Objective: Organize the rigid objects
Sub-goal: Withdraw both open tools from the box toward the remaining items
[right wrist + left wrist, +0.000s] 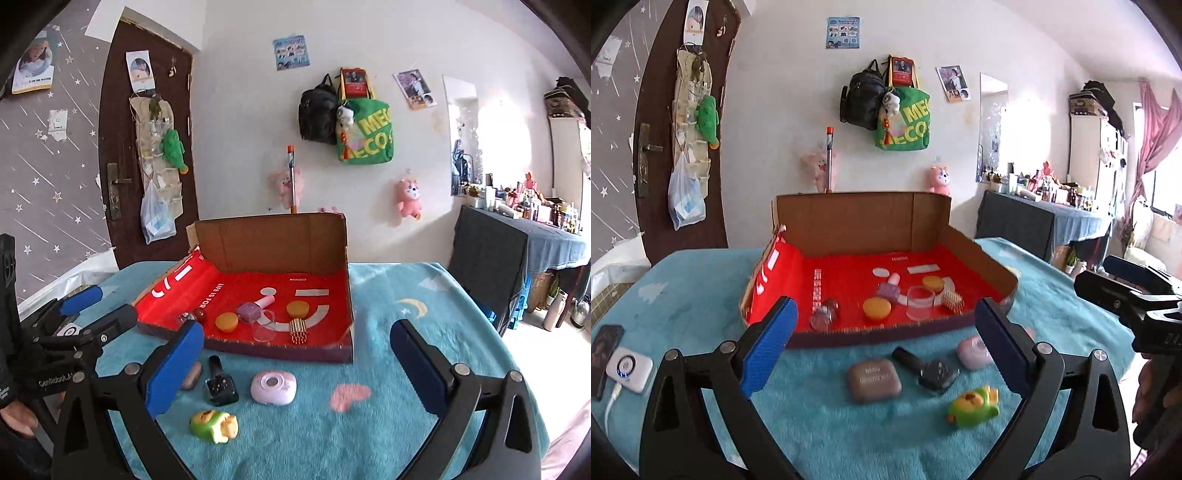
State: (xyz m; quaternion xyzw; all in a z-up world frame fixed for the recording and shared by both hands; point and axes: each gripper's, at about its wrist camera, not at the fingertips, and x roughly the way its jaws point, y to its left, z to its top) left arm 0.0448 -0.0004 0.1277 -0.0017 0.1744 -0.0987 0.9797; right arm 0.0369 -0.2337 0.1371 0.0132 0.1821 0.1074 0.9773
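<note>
Both grippers, left (886, 332) and right (299, 363), spread wide, empty, above fuzzy teal cloth (424, 369). Cardboard box (273, 243), red-lined, holding jars. Before it: lilac case (273, 387), green toy (214, 426). Left view only: white charger (628, 369), square taupe case (874, 380).

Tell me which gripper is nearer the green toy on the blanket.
Left, though only slightly. The left gripper hangs open just above and behind the green toy, which lies beneath its right finger. The right gripper is open too, with the toy down-left.
</note>
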